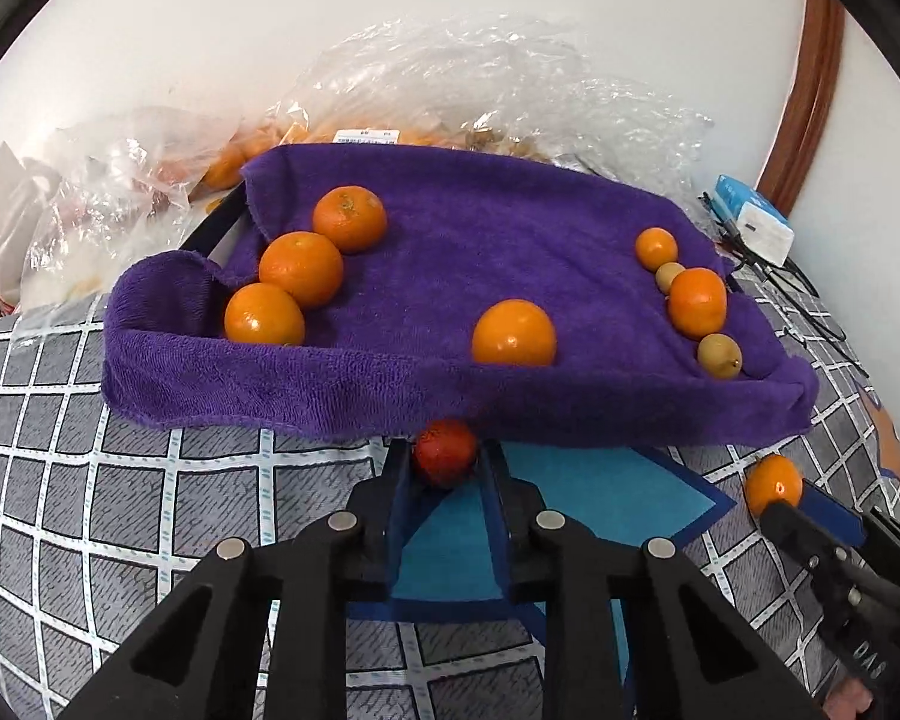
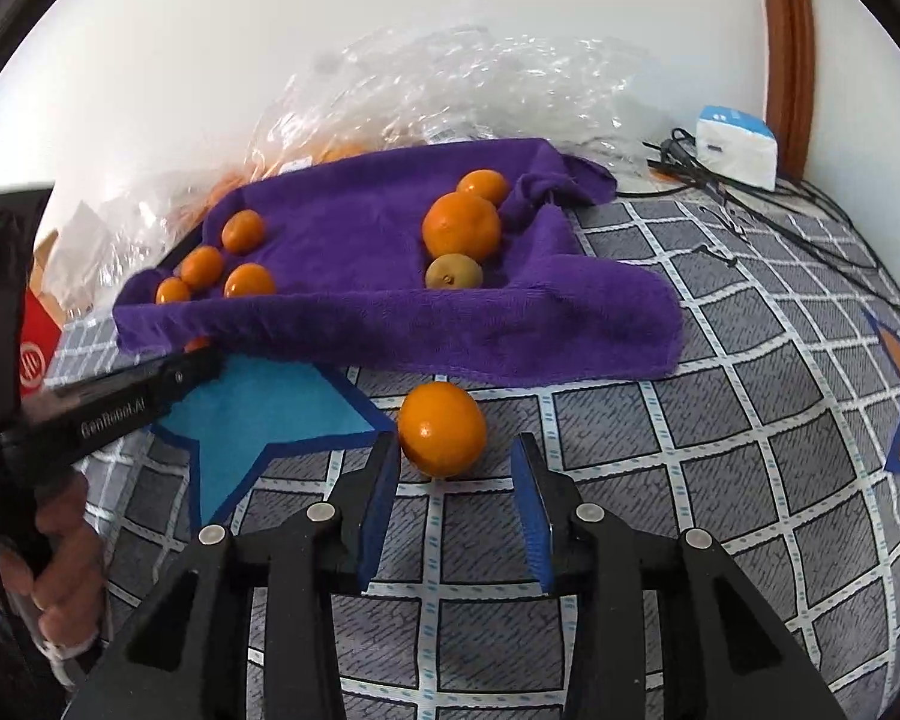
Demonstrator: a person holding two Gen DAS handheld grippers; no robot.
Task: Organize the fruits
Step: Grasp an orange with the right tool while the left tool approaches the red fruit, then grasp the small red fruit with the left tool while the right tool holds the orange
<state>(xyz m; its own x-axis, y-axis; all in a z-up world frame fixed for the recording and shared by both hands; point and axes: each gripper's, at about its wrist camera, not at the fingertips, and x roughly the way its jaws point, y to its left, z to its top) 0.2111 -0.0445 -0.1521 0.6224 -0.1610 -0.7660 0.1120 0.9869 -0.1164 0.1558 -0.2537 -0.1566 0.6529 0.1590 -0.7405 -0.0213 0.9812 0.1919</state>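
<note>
A purple towel [image 1: 450, 228] lies draped over a tray on the checked bedcover. On it sit three oranges in a row at the left [image 1: 300, 267], one orange at the front middle [image 1: 513, 333], and oranges with small brown fruits [image 1: 720, 356] at the right. My left gripper [image 1: 444, 462] is shut on a small dark red fruit [image 1: 444, 450] just in front of the towel's edge. My right gripper [image 2: 455, 450] is open. A loose orange [image 2: 442, 429] rests on the bedcover at its fingertips, close to the left finger, with a gap to the right one.
Crinkled clear plastic bags [image 1: 450, 78] holding more fruit lie behind the towel against the white wall. A white box [image 2: 735, 144] and black cables [image 2: 750, 192] sit at the back right. A hand [image 2: 60, 540] holds the left gripper's handle, and a red box [image 2: 36, 354] stands at the left edge.
</note>
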